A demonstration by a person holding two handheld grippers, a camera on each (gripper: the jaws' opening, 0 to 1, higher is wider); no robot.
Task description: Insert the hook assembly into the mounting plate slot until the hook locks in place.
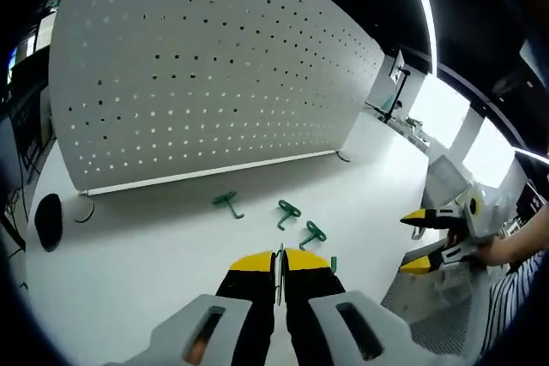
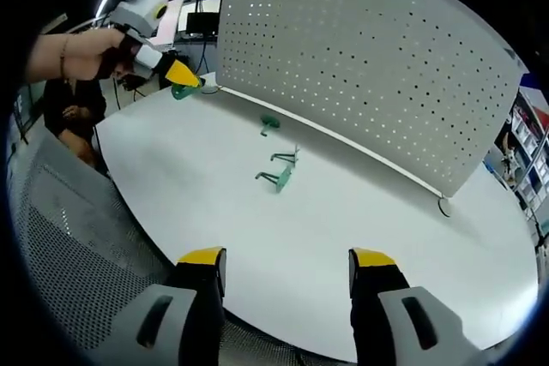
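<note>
The white perforated mounting plate [image 1: 214,66] stands upright at the back of the white table [image 1: 154,255]. Three green hooks lie in front of it: one [image 1: 227,203] nearest the plate, one [image 1: 287,210] in the middle, one [image 1: 312,232] closest to me. My left gripper [image 1: 279,256] is shut; a thin metal strip shows between its jaws and a green hook end [image 1: 333,263] sticks out beside them. In the right gripper view the left gripper [image 2: 184,76] holds that green hook [image 2: 182,90] above the table's far left. My right gripper [image 2: 287,256] is open and holds nothing; the mounting plate [image 2: 369,49] stands beyond the hooks.
A grey mesh chair [image 2: 60,237] stands against the table's near edge. A black oval object [image 1: 48,220] lies at the plate's left end. A person's hand [image 2: 69,53] holds the left gripper. The right gripper [image 1: 429,239] hangs open over the table's right edge.
</note>
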